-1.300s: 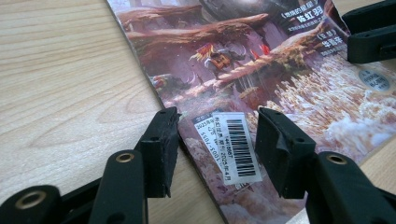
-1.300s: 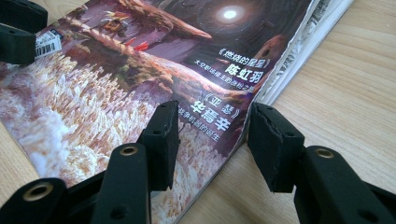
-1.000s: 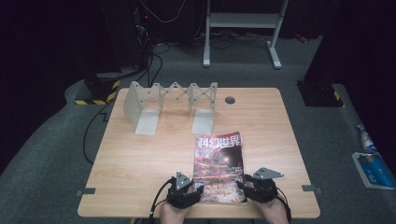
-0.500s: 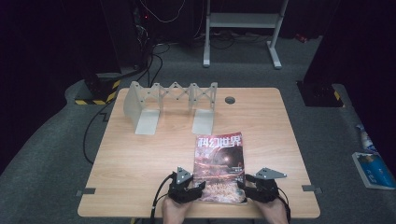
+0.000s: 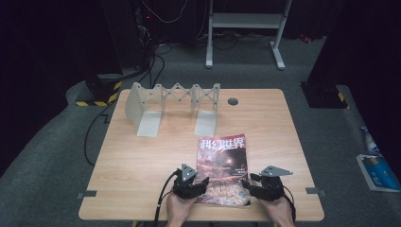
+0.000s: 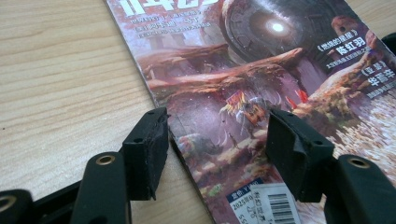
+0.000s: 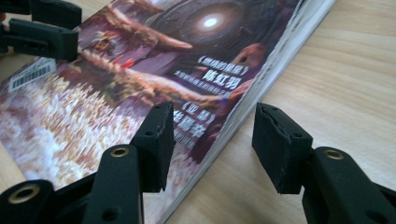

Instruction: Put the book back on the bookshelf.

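Magazine lies flat at table's 6 o'clock: thin, floppy, glossy. Left gripper and right gripper have just been opening, jaws spread astride side edges, nothing pinched. You grip spine.

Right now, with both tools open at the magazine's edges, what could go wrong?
1. The left tool straddles the magazine spine; closing may pinch only the cover and crease it.
2. The right tool straddles the loose page edge; pages may fan or slip.
3. The magazine lies near the table front edge; a nudge could push it off.
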{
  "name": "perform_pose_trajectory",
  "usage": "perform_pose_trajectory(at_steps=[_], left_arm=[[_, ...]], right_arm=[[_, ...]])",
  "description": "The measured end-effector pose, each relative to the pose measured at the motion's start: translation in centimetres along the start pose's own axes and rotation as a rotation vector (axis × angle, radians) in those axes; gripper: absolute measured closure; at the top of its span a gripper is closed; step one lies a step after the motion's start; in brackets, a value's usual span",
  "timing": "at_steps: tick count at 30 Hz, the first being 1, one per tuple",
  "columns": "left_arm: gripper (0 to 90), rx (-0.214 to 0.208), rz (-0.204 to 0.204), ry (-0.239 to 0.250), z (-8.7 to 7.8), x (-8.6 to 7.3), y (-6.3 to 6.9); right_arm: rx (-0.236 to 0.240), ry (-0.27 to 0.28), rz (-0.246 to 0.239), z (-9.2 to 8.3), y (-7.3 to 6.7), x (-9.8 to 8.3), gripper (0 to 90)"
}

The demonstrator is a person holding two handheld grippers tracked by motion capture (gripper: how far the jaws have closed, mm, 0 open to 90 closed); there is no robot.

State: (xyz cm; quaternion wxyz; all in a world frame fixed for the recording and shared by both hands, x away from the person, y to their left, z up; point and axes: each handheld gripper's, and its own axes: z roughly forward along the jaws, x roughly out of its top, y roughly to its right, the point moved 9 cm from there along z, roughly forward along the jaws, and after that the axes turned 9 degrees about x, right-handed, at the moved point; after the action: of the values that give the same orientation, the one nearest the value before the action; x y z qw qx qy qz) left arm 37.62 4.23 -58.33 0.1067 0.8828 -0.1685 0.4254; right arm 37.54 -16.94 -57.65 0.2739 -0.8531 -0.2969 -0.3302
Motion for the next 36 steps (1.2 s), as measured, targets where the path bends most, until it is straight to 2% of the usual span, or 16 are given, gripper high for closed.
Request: perform_pose_trajectory(at_steps=[5,9,17,21,23,28,31,36], left_arm=[[39.9,0.005,0.011,0.009,0.1,0.0,-0.1],[39.9,0.007,0.0,0.025,0.2,0.0,0.0],[40.0,0.009,0.012,0.035,0.2,0.0,0.0],[40.0,0.012,0.012,0.037,0.2,-0.1,0.0],[40.0,0.013,0.013,0.037,0.2,-0.1,0.0],[40.0,0.015,0.012,0.04,0.2,-0.1,0.0],[40.0,0.016,0.016,0.04,0.2,-0.1,0.0],[39.9,0.018,0.021,0.04,0.2,-0.1,-0.1]], right_arm=[[-0.009,-0.016,0.019,0.1,0.5,0.7,49.1],[-0.031,-0.022,0.008,0.3,1.0,1.5,50.0],[-0.069,-0.017,0.003,1.3,2.1,3.5,51.5],[-0.089,-0.042,0.002,1.9,2.9,4.3,51.4],[-0.095,-0.035,0.002,2.0,3.1,4.6,51.4],[-0.091,-0.049,0.039,2.6,4.0,5.4,49.5],[-0.09,-0.063,0.059,3.1,4.4,5.5,44.2],[-0.087,-0.072,0.082,3.7,4.9,6.1,40.2]])
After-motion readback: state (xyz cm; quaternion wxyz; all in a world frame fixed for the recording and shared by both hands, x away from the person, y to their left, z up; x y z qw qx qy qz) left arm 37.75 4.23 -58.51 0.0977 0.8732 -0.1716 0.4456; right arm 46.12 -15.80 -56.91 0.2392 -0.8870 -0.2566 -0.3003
